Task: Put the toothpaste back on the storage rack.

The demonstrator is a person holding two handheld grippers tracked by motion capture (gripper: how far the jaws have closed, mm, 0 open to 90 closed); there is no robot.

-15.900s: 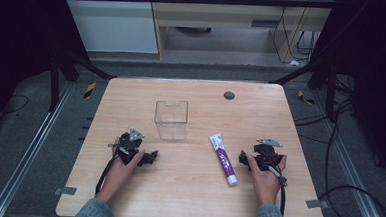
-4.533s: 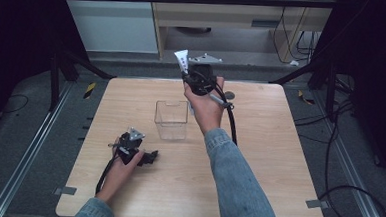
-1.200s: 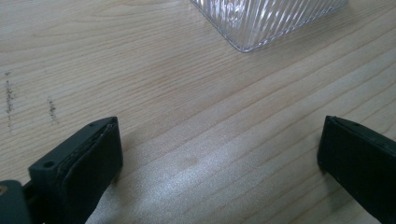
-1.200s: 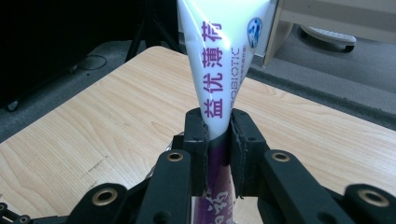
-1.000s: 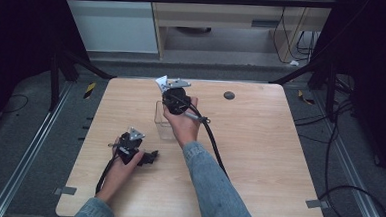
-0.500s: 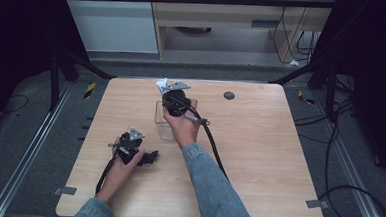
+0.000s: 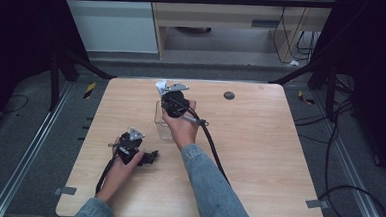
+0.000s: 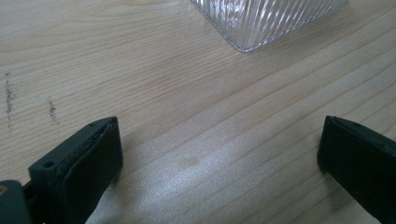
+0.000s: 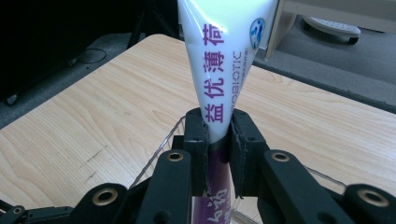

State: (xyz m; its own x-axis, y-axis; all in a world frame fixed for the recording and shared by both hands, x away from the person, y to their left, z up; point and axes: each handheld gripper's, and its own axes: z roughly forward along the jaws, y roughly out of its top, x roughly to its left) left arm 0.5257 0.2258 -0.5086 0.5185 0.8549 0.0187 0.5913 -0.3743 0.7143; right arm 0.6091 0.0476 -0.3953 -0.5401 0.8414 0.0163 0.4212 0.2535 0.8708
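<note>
**Right gripper clamped on tube above clear box; left gripper idle, jaws wide**

Landmark = clear box (image 7: 163, 121), mid-table.

- Left gripper (image 7: 130, 146): nearest the person, on the table (image 7: 258, 157) on the near-left side of the box. In the left gripper view (image 8: 219, 154) the jaws stand far apart with bare wood between them, nothing held. The box's ribbed corner (image 8: 261, 23) sits just ahead of the jaws, not touching.
- Right gripper (image 7: 174, 98): held over the box, at its far rim. In the right gripper view (image 9: 217, 140) the jaws are squeezed tight on the toothpaste tube (image 9: 219, 60), pinching it where white print meets the purple lower part.
- Tube: white flat end points up and away past the far side of the box (image 7: 160, 85); purple end points down toward the box opening (image 9: 163, 149). Can't tell if the lower end is inside the rim or touches the box.
- Box contents: can't tell, the hand and gripper cover it.
- Small dark disc (image 7: 228, 95): on the table, far-right of the box, well apart.
</note>
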